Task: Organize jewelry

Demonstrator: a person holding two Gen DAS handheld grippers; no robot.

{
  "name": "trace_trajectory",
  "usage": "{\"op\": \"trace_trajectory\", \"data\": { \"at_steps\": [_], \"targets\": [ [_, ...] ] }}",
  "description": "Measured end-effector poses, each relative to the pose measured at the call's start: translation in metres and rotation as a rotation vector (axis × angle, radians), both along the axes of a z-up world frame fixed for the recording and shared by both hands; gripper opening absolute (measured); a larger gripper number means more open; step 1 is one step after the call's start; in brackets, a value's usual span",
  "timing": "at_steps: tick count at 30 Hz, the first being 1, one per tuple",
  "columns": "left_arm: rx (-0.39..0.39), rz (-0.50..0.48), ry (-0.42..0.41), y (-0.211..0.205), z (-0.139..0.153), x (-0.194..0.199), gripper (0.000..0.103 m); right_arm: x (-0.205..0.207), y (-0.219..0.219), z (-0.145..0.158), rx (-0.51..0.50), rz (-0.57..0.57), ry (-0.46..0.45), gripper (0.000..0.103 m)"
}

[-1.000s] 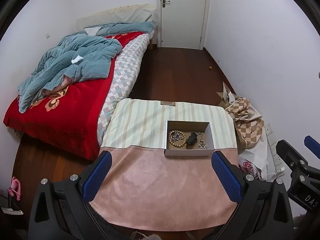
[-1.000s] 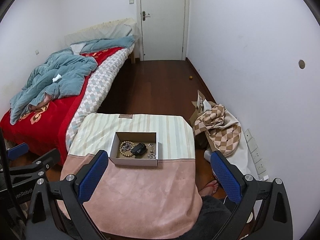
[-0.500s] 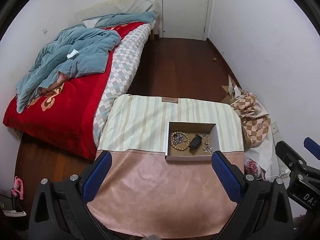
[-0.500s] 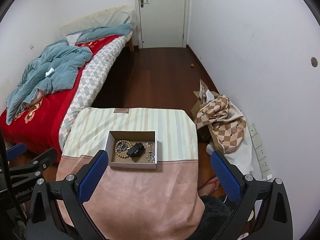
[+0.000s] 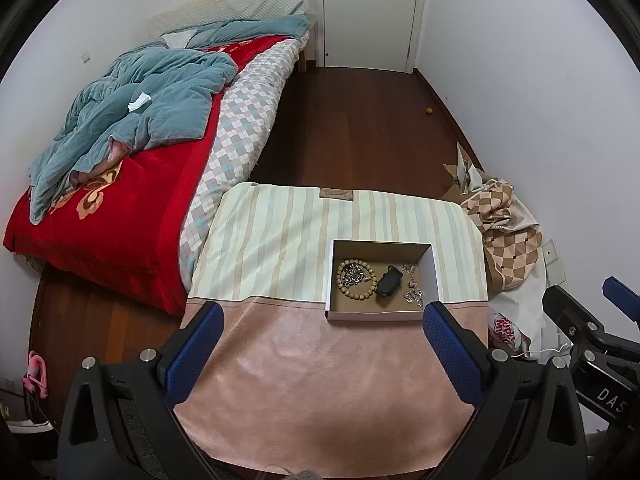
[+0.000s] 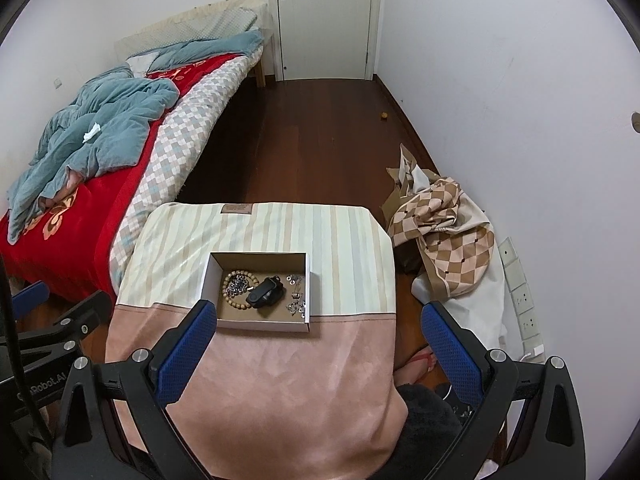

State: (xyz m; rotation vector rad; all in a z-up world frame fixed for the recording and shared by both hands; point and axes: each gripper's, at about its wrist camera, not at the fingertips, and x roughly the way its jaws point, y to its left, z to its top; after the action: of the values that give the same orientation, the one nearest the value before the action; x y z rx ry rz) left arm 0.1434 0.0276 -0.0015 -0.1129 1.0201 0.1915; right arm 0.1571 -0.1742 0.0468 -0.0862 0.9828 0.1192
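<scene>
A shallow cardboard box (image 5: 332,280) (image 6: 208,276) sits on a small cloth-covered table (image 5: 320,380) (image 6: 288,380). In it lie a wooden bead bracelet (image 5: 356,282) (image 6: 230,280) with a silver chain inside it, a black watch-like band (image 5: 389,285) (image 6: 265,293) and small silver pieces (image 5: 412,292) (image 6: 296,300). My left gripper (image 5: 320,354) is open and empty, held high above the table's near pink part. My right gripper (image 6: 314,350) is open and empty, also above the near part, right of the left one.
A bed (image 5: 120,160) with a red cover and a blue quilt stands left of the table. A heap of checked cloth and bags (image 6: 452,236) lies by the right wall. Dark wood floor (image 6: 320,140) runs to a closed white door (image 6: 324,20).
Both views have tilted down and drawn a little nearer, so the table and box sit lower and larger in frame. Both grippers stay open; nothing in the box has moved.
</scene>
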Motion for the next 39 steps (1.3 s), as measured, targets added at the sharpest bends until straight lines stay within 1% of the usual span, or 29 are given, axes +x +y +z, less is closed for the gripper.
{"op": "trace_trajectory", "data": {
  "at_steps": [20, 39],
  "targets": [
    [0.0, 0.019, 0.01, 0.0044, -0.0044, -0.0029, 0.102, -0.0041, 0.0037, -0.0016, -0.008, 0.015, 0.015, 0.103],
    [0.009, 0.016, 0.001, 0.0028, -0.0003, -0.009, 0.102, -0.0055, 0.0022, -0.0001, -0.008, 0.017, 0.014, 0.103]
  ]
}}
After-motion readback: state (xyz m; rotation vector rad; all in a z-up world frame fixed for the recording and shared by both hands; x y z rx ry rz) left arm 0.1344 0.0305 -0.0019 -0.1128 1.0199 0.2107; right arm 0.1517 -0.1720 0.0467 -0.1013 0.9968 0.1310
